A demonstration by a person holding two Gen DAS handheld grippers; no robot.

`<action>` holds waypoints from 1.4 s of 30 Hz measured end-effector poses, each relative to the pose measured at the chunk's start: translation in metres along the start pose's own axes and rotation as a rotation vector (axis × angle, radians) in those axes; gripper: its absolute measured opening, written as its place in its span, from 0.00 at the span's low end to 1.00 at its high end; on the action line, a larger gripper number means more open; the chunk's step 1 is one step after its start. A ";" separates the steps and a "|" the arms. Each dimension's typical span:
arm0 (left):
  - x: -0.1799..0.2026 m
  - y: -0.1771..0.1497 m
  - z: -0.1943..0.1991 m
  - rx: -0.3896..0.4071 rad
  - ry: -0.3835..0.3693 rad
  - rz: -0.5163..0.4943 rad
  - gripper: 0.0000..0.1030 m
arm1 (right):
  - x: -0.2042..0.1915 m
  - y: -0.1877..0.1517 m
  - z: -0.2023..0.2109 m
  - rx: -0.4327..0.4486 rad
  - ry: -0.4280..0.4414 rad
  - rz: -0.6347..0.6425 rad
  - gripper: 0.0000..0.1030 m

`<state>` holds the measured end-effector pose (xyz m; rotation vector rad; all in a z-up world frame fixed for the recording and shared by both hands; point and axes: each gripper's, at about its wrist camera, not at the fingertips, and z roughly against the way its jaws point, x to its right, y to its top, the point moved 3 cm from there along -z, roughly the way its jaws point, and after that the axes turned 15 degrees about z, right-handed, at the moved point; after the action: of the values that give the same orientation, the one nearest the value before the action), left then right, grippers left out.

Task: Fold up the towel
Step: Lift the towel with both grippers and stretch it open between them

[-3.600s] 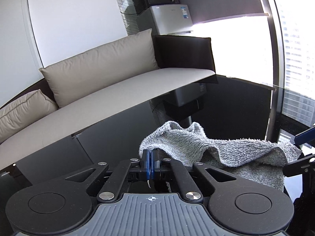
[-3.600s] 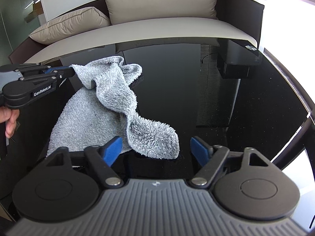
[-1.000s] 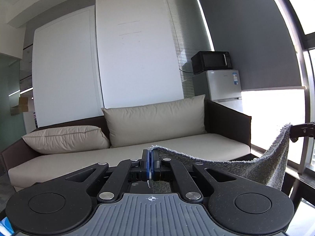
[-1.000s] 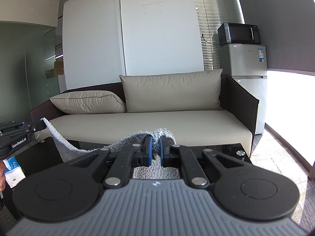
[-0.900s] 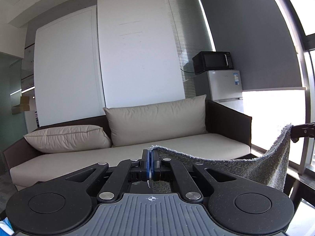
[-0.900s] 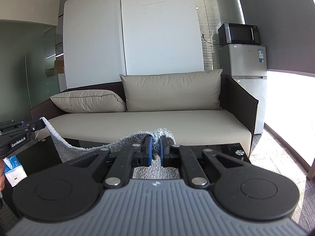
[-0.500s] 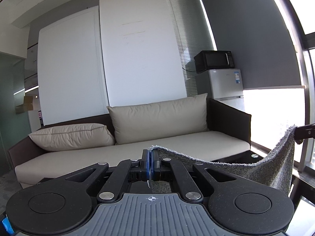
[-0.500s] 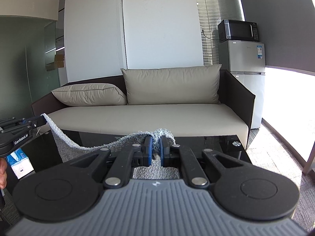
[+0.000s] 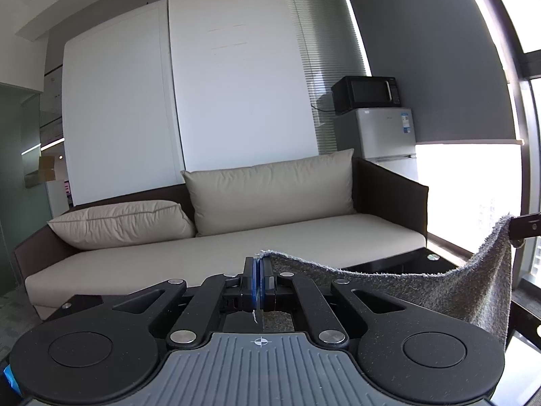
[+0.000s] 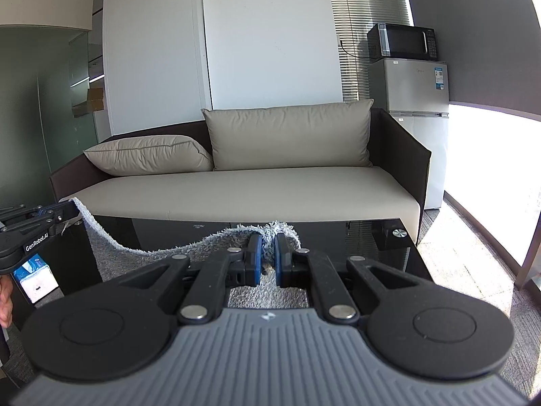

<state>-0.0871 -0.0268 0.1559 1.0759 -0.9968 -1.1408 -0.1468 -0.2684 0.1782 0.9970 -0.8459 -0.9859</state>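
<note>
A grey terry towel hangs in the air, stretched between my two grippers above a black glass table. My left gripper is shut on one top corner of the towel, and the upper edge sags away to the right. My right gripper is shut on the other corner, with a tuft of towel bunched between its blue pads. From the right wrist view the left gripper shows at the far left, pinching its corner. The right gripper shows at the right edge of the left wrist view.
A beige sofa with two cushions stands just behind the table. A small fridge with a microwave on top is at the back right. A tissue pack lies low on the left, beside a hand.
Both grippers had lifted the towel off the table and spread it. Over the last second both views tilted slightly down, so more of the table shows; both grips hold.
</note>
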 end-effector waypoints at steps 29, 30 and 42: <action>-0.007 -0.092 -0.169 -0.174 0.068 -0.078 0.02 | 0.026 -0.081 -0.201 -0.232 0.001 -0.002 0.07; -0.006 -0.094 -0.174 -0.179 0.070 -0.081 0.02 | 0.026 -0.082 -0.206 -0.235 0.003 -0.001 0.07; -0.011 -0.111 -0.222 -0.235 0.066 -0.113 0.02 | 0.030 -0.090 -0.263 -0.275 0.002 0.019 0.07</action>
<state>0.1059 0.0042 0.0018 0.9830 -0.7369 -1.2715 0.0774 -0.2436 0.0132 0.7536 -0.6951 -1.0532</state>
